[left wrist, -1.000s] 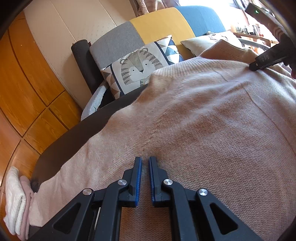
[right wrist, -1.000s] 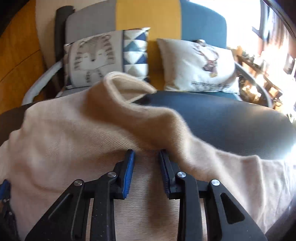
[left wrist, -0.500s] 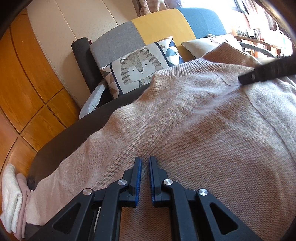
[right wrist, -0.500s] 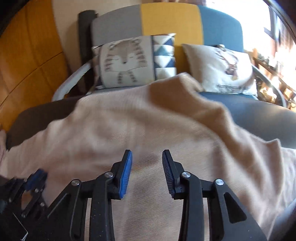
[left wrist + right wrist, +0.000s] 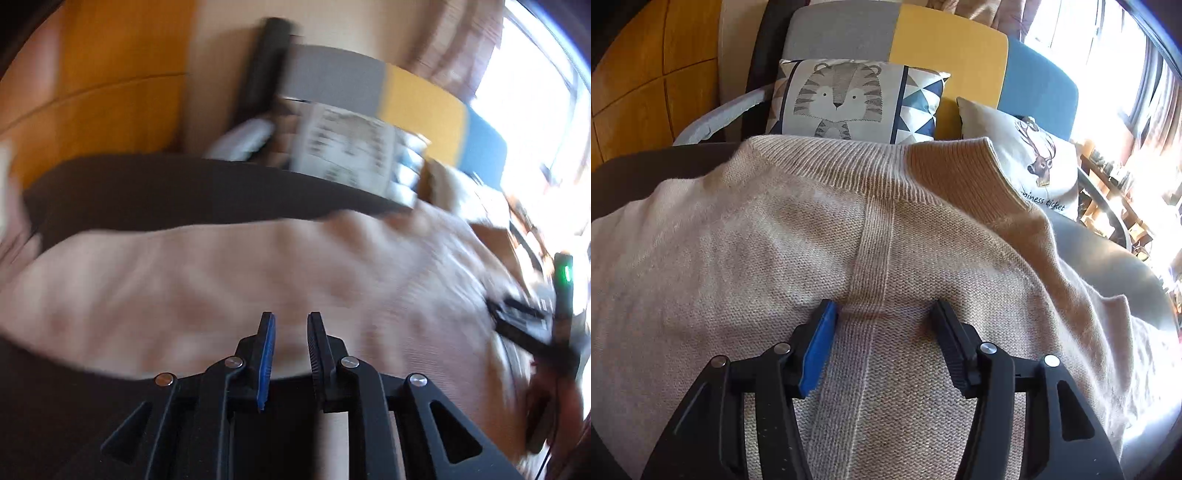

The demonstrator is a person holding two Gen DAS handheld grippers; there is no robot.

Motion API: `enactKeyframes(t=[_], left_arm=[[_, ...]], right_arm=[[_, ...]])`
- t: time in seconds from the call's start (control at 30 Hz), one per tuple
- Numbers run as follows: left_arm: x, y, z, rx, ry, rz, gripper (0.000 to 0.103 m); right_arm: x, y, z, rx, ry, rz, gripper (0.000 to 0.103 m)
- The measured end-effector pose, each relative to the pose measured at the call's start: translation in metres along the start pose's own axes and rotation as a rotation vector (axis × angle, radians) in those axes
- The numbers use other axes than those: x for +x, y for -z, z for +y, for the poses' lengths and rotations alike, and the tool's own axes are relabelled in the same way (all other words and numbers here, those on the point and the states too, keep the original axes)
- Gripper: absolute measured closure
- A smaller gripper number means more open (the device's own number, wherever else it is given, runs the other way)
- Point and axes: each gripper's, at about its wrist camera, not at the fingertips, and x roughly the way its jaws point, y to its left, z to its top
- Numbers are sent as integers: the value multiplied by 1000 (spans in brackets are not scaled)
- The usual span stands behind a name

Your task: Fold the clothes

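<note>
Your sweater (image 5: 886, 251) lies spread on the dark surface (image 5: 657, 166), long axis running 6 to 12 o'clock, collar (image 5: 886, 166) at 12 by the far edge, toward the tiger pillow (image 5: 849, 99). Your right gripper (image 5: 882, 317) hangs over the centre seam, jaws released and wide. Your left gripper (image 5: 290, 332) sits at the hem, jaws slightly parted, grasping nothing. Bare surface lies at 9 and 3 o'clock.
</note>
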Motion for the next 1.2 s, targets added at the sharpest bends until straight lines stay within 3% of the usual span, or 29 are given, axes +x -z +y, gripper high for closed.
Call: enactKeyframes(t=[0.13, 0.23, 0.3, 0.37, 0.53, 0.77, 0.83, 0.9, 0.97, 1.03, 1.1, 1.2], left_arm=[[-16, 5, 117, -281, -105, 12, 86], [-28, 12, 202, -533, -110, -27, 85], [-33, 14, 238, -649, -88, -56, 83], [-30, 10, 257, -714, -45, -53, 76], [-12, 4, 275, -850, 97, -29, 70], [0, 8, 291, -1049, 174, -85, 68], [5, 0, 293, -1036, 154, -77, 68], [9, -11, 287, -955, 102, -56, 72], [12, -20, 278, -872, 47, -30, 87], [16, -28, 270, -790, 25, -7, 91], [6, -29, 260, -729, -8, -53, 92], [-29, -30, 245, -642, -68, -205, 93]], right_arm=[[0, 1, -2, 9, 3, -2, 44], [0, 1, -3, 11, 5, -3, 44], [0, 1, -3, 10, 5, -3, 44], [0, 1, -3, 10, 6, -3, 44], [0, 1, -3, 9, 7, -4, 44], [0, 1, -2, 6, 10, -6, 44], [0, 1, -2, 6, 11, -7, 44], [1, 1, -2, 5, 13, -8, 44], [1, 1, -1, 4, 15, -9, 44], [1, 1, -1, 4, 16, -9, 44], [1, 2, -1, 3, 16, -10, 44], [1, 2, 0, 3, 17, -10, 44]])
